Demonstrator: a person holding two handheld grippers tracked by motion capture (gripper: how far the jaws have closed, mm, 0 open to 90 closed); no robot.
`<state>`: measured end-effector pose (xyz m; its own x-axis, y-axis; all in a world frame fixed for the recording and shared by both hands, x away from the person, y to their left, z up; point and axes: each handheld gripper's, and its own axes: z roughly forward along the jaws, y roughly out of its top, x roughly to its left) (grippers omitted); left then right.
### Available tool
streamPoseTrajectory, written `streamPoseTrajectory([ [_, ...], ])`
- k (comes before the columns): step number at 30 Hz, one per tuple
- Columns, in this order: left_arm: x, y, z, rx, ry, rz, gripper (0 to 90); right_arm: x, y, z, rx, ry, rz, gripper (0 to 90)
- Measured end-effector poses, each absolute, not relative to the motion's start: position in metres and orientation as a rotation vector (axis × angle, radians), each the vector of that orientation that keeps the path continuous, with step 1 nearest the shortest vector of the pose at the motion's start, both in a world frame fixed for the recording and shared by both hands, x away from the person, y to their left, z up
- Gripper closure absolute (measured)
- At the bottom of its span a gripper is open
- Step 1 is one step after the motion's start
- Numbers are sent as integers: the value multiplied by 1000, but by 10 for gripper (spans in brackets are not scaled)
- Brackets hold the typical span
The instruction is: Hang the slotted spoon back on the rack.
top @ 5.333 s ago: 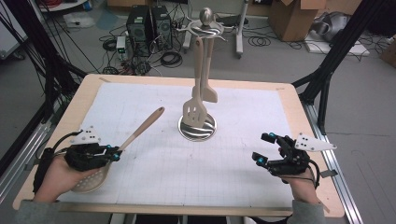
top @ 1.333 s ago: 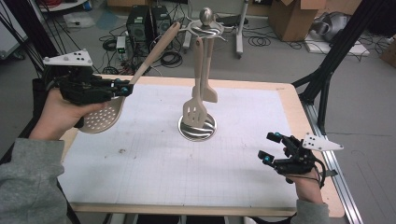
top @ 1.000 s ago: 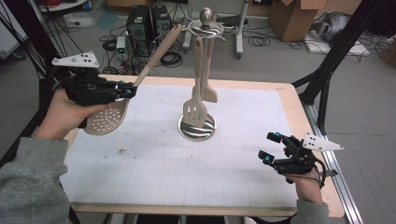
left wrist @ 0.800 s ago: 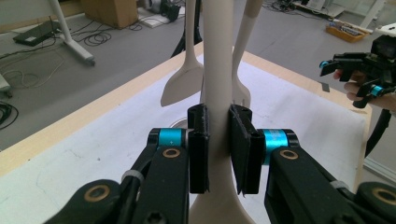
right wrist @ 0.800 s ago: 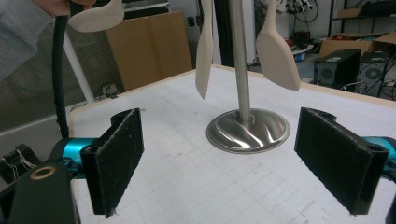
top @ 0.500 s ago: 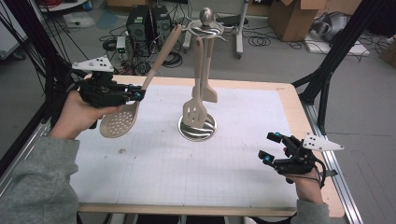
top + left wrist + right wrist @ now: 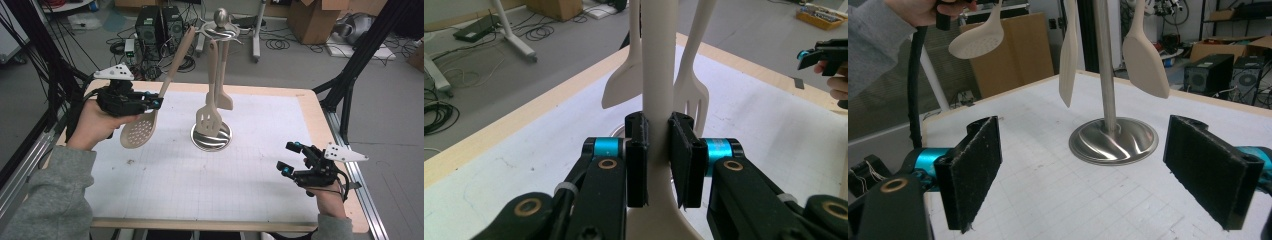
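- Left gripper [image 7: 156,103] is clamped on the handle of the perforated wooden spoon [image 7: 140,131], held in the air just left of the utensil stand [image 7: 212,137].
- Right gripper [image 7: 292,158] rests wide apart, holding nothing, well right of the stand.
- A slotted spatula [image 7: 208,120] hangs on the stand.

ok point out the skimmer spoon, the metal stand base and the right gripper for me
skimmer spoon [image 7: 137,131], high view, on its perforated bowl
metal stand base [image 7: 211,140], high view, on the round steel foot
right gripper [image 7: 289,158], high view, midway between its open jaw tips
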<state>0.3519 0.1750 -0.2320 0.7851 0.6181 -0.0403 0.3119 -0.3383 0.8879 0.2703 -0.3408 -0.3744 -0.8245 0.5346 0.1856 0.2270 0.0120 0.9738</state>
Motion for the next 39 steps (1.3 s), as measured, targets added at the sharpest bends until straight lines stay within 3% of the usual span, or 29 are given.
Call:
streamPoseTrajectory([
  [39,372,130,-256,1934,741,415,777,268,-343,-371,791,2042,1905,148],
])
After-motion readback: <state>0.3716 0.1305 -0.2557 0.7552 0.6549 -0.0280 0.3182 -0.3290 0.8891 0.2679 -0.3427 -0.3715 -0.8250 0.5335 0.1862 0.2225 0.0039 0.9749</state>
